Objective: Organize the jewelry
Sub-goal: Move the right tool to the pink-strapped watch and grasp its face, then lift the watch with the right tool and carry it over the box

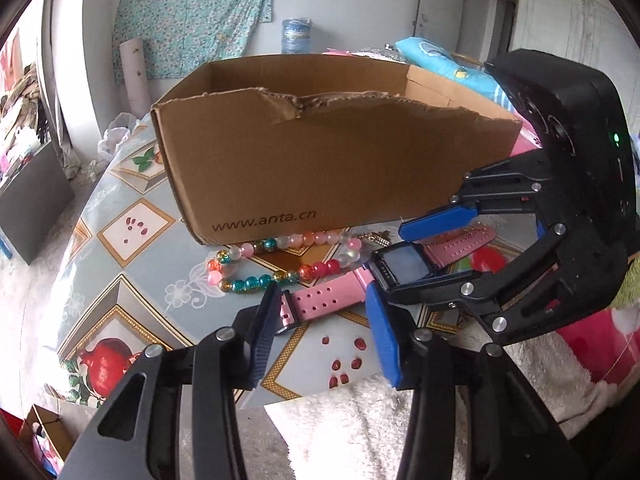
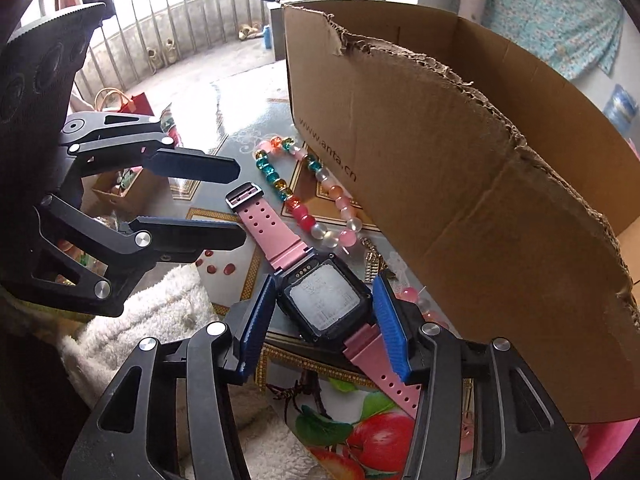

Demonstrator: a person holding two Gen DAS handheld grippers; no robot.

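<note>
A pink-strapped watch [image 2: 325, 304] with a dark square face lies on the patterned tablecloth [image 1: 132, 224] before a cardboard box [image 1: 320, 160]. My right gripper [image 2: 325, 284] is shut on the watch body, one blue pad against each side of the case. It enters the left wrist view from the right as the right gripper [image 1: 400, 262]. My left gripper [image 1: 323, 296] straddles the buckle half of the strap [image 1: 316, 304] with its pads off it. A bead bracelet [image 1: 252, 282] of pink, teal and orange beads lies between the watch and the box.
The box [image 2: 460, 200] has a torn front rim and stands open close behind the jewelry. A small gold chain [image 2: 372, 264] lies by its base. A white fluffy towel [image 2: 160, 312] covers the near table edge. Beyond the left table edge is floor with clutter.
</note>
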